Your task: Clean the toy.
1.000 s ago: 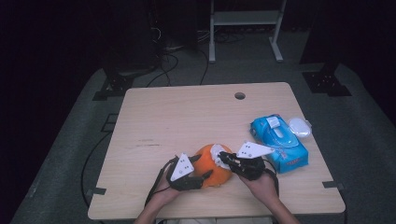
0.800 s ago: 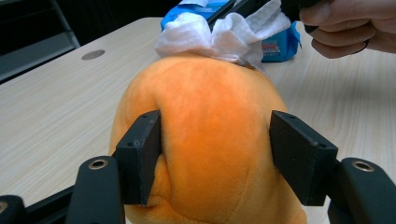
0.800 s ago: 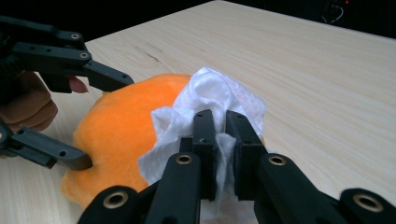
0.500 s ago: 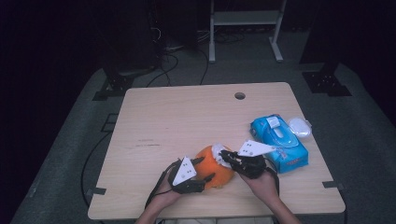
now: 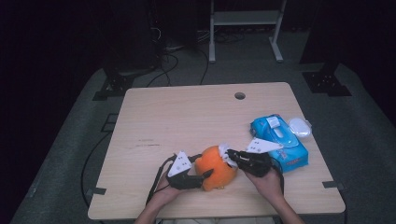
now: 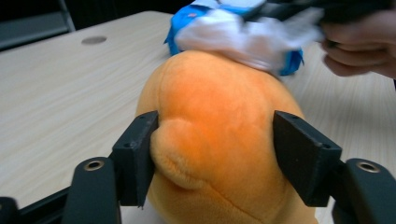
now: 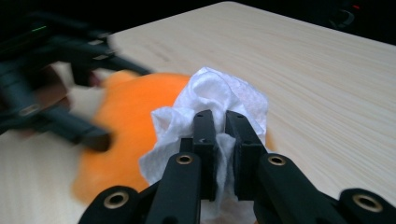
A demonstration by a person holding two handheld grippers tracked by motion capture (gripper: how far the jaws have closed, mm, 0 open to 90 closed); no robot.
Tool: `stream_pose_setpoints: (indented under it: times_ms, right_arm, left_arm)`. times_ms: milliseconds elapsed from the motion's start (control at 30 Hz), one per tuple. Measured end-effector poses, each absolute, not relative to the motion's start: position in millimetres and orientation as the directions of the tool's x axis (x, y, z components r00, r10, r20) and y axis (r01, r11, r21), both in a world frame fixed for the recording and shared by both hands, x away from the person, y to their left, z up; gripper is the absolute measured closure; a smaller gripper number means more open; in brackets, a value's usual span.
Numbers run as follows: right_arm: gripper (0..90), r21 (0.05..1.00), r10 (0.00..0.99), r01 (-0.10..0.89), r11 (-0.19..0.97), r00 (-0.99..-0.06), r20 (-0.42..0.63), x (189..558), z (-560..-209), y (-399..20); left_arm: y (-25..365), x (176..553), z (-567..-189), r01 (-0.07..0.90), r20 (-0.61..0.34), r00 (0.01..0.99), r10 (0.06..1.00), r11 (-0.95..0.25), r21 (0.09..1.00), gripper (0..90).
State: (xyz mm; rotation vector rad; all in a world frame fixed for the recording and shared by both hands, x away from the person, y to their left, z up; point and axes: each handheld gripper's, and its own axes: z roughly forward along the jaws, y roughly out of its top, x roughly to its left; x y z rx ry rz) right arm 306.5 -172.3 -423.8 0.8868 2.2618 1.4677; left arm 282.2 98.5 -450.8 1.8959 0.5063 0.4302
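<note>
Orange plush fills the near edge of the table: a soft orange toy sits between the two hands, clamped at its sides by the left gripper, whose jaws press into the fabric and dent it. Against the toy's upper right side, the right gripper has its jaws pressed together on a crumpled white wipe, and the wad rests on the plush, so the work in hand looks like wiping the toy clean. Just beyond the right hand lies a blue wipes pack, with a small clear lid beside its far end; past these the wooden table runs bare to a round cable hole. The risks, as I judge them: the toy is soft and rounded, so a firm rub could squeeze it out of the left jaws or roll it toward the table's near edge; and the thin wipe, pinched by a small fold, could tear or slip free if dragged hard across the nap.
</note>
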Motion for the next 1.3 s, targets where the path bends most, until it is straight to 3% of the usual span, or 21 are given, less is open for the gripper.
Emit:
stream_pose_setpoints:
  times_ms: [100,300,600,700,800,1133,1300]
  right_arm:
    - [82.2,0.895,0.66,0.35,0.277,-0.746,0.087,307.9,-423.6,-175.5]
    - [82.1,0.911,0.601,0.264,0.316,-0.799,0.023,292.3,-411.2,-150.9]
    - [82.2,0.898,0.673,0.366,0.243,-0.73,0.115,311.1,-424.3,-182.4]
    - [82.1,0.901,0.668,0.352,0.253,-0.738,0.101,305.2,-420.9,-176.7]
    - [81.9,0.911,0.593,0.312,0.271,-0.799,0.097,293.1,-413.0,-156.5]
    - [82.0,0.897,0.669,0.354,0.264,-0.737,0.094,303.6,-420.0,-175.5]
    - [82.0,0.906,0.614,0.264,0.331,-0.789,0.006,290.7,-412.5,-151.5]
  left_arm:
    - [93.4,278.4,-450.0,0.115,0.096,0.846,0.524,-0.355,0.928,37.2]
    - [88.6,269.6,-449.7,0.041,0.183,0.852,0.49,-0.411,0.911,37.9]
    - [85.9,269.3,-450.5,0.019,0.199,0.853,0.483,-0.409,0.912,38.2]
    - [86.0,269.6,-451.4,0.02,0.196,0.853,0.484,-0.406,0.914,38.2]
    - [88.5,271.4,-452.4,0.03,0.188,0.851,0.49,-0.402,0.915,38.2]
    - [84.8,270.1,-451.8,0.018,0.201,0.848,0.491,-0.405,0.914,38.1]
    - [88.5,273.6,-450.6,0.051,0.166,0.844,0.509,-0.386,0.921,34.3]
